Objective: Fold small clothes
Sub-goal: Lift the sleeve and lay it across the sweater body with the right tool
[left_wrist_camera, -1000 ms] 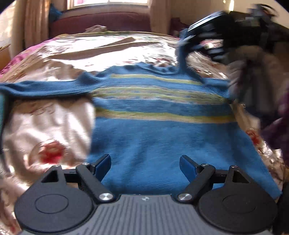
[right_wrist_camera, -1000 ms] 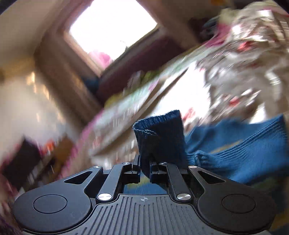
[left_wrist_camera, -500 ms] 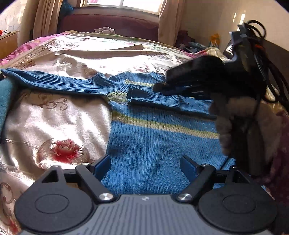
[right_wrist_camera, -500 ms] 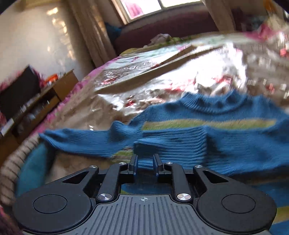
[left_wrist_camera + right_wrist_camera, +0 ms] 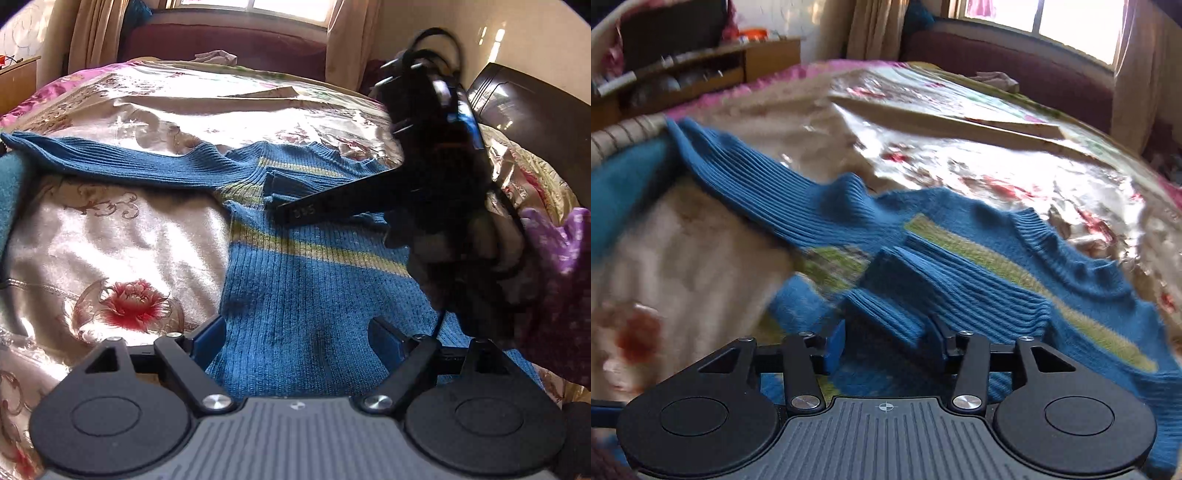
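The right gripper [image 5: 886, 341] has just been opening, releasing the sleeve cuff [image 5: 886, 314] it carried across onto the blue striped sweater [image 5: 314, 288] spread on the bedspread [image 5: 110, 240]: one sleeve folded. The left gripper [image 5: 295, 343] hovers wide open near the hem.

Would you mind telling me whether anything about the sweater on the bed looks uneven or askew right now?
Yes: the blue sweater is lopsided. One sleeve is folded across the chest, its cuff between the just-opening right tongs, while the other sleeve lies stretched out over the bedspread, with a small bump near the shoulder.
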Action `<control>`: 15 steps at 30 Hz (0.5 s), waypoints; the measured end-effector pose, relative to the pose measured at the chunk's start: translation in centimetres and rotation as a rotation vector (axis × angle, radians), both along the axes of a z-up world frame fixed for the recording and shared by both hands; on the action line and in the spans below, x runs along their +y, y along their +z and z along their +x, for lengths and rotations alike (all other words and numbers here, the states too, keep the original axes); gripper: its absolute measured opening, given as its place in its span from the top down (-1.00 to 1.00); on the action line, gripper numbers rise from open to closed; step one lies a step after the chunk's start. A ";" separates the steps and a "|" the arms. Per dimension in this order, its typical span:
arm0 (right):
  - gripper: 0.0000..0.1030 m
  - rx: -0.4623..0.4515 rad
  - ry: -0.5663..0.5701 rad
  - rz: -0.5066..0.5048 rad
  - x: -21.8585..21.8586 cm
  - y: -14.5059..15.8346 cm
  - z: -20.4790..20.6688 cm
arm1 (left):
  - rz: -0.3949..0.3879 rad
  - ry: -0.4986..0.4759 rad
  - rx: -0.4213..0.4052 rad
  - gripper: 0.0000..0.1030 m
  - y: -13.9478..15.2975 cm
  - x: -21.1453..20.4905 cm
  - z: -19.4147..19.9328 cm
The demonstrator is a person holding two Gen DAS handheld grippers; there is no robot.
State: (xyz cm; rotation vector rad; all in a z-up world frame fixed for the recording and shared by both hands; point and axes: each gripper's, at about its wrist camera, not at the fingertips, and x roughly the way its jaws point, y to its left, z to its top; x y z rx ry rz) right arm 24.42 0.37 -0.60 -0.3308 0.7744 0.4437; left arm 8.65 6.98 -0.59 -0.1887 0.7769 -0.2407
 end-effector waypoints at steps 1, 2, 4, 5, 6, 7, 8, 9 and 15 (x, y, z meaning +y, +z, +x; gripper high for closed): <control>0.65 0.008 -0.026 0.020 -0.2 0.0 0.4 | -0.002 0.000 0.001 -0.70 0.0 0.1 0.0; 0.77 0.017 -0.059 0.044 -0.4 0.2 0.8 | -0.004 0.001 0.002 -0.70 0.0 0.1 0.0; 0.87 0.021 -0.107 0.109 -0.8 0.9 1.4 | -0.008 0.004 0.005 -0.70 -0.1 0.2 0.1; 0.87 0.009 -0.125 0.135 -0.9 1.3 1.6 | -0.009 0.005 0.007 -0.70 -0.2 0.2 0.2; 0.87 -0.004 -0.132 0.156 -0.8 1.7 1.6 | -0.009 0.006 0.009 -0.70 -0.2 0.2 0.2; 0.87 -0.019 -0.134 0.176 -0.6 2.1 1.6 | -0.008 0.008 0.009 -0.70 -0.2 0.2 0.2; 0.87 -0.032 -0.133 0.189 -0.4 2.3 1.6 | -0.007 0.008 0.009 -0.70 -0.2 0.2 0.2; 0.86 -0.035 -0.131 0.190 -0.1 2.3 1.7 | -0.006 0.008 0.010 -0.70 -0.3 0.2 0.3; 0.67 0.068 -0.107 0.177 0.0 0.1 2.1 | 0.018 0.008 0.012 -0.70 -0.5 -0.1 0.3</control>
